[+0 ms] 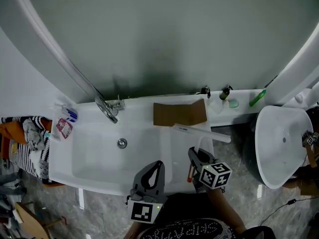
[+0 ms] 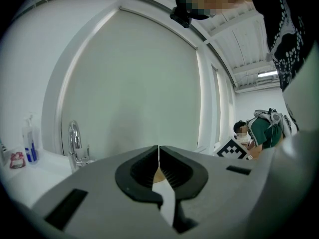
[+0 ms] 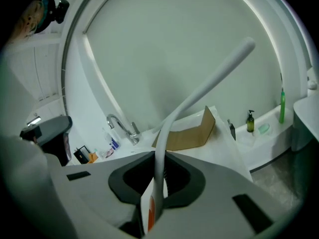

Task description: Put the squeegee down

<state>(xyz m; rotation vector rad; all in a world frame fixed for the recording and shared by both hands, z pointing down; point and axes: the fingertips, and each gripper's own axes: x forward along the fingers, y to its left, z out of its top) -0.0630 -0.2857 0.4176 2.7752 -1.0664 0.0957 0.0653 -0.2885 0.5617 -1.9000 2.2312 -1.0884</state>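
Squeegee (image 1: 202,133), white plastic with a long curved handle and an orange patch near the grip, sits clamped between the jaws of the right tool (image 1: 195,159); in the right gripper view its handle (image 3: 199,91) rises from the jaws (image 3: 158,166) toward the upper right of the frame.

In the head view the right tool is at lower centre-right and angled up-left; the squeegee's cross bar lies over the right part of the white desk (image 1: 142,107), just below the folded brown cardboard sheet (image 1: 179,113); I cannot tell whether the bar touches the surface.

Left tool (image 1: 155,167) is at lower centre over the front rim of the sunken basin, pointing up the frame; its jaws are together with nothing between them (image 2: 158,153).

Chrome curved faucet (image 1: 106,108) stands at the basin's upper left; a dark pump bottle (image 1: 225,92) and a slim green bottle (image 1: 257,97) stand on the ledge at upper right.
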